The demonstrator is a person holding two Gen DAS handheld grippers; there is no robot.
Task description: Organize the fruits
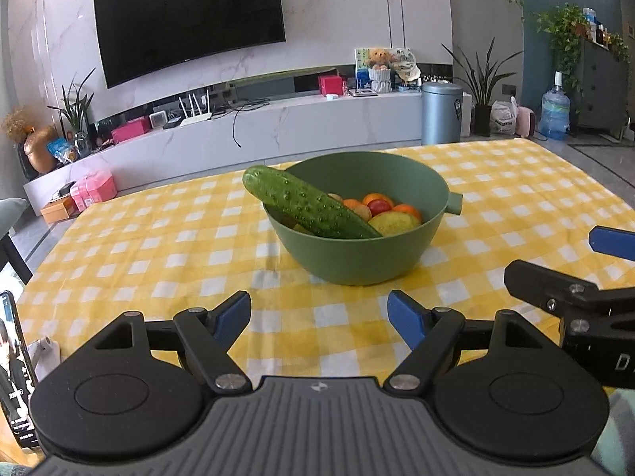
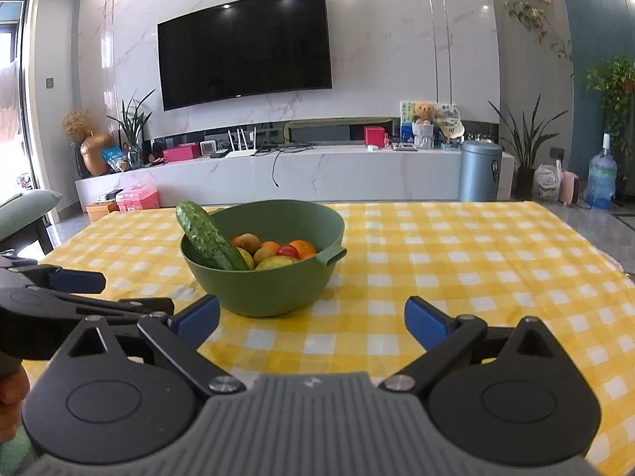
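A green bowl (image 1: 357, 254) (image 2: 262, 285) stands on the yellow checked tablecloth (image 1: 158, 246) (image 2: 456, 269). A knobbly green cucumber (image 1: 305, 206) (image 2: 206, 238) leans out over the bowl's left rim. Oranges (image 1: 377, 199) (image 2: 302, 246), a red tomato (image 1: 379, 207) (image 2: 288, 250) and yellowish fruits (image 1: 397, 224) (image 2: 274, 262) lie inside. My left gripper (image 1: 319, 317) is open, just short of the bowl, with nothing between its blue pads. My right gripper (image 2: 311, 319) is open too, near the bowl's front right side, and shows at the right edge of the left wrist view (image 1: 571, 261).
The cloth spreads wide to the right of the bowl and in front of it. Beyond the table's far edge are a white TV bench (image 2: 278, 174), a wall TV (image 2: 246, 47), a grey bin (image 2: 478, 170) and plants. A phone (image 1: 12, 365) stands at the left edge.
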